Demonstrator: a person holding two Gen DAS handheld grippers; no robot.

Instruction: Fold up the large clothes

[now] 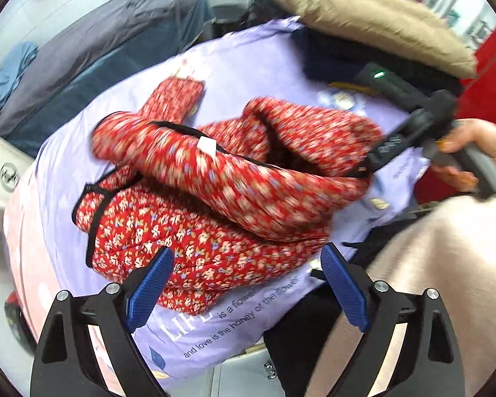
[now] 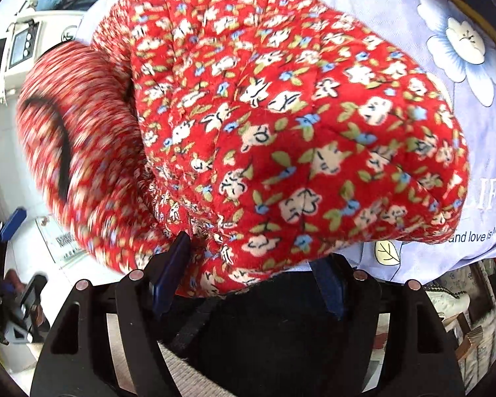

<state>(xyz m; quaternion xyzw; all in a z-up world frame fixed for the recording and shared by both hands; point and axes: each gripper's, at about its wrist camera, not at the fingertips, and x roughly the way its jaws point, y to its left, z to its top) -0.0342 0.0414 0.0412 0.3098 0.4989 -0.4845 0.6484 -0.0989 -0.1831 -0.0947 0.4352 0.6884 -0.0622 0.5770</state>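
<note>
A red floral quilted jacket (image 1: 195, 205) with black trim lies bunched on a lilac printed sheet (image 1: 248, 63). My left gripper (image 1: 248, 264) is open and empty, its blue pads just in front of the jacket's near edge. My right gripper (image 1: 367, 165) reaches in from the right and holds a fold of the jacket lifted over the pile. In the right wrist view the jacket (image 2: 281, 132) fills the frame and the right gripper (image 2: 254, 264) is closed on its thick lower edge, with the fingers partly hidden by cloth.
A tan padded coat (image 1: 373, 16) and dark garments lie at the back right of the sheet. Grey and blue coats (image 1: 92, 56) are piled at the back left. A white machine (image 2: 23, 43) stands at the left. My pale sleeve (image 1: 446, 264) is at the right.
</note>
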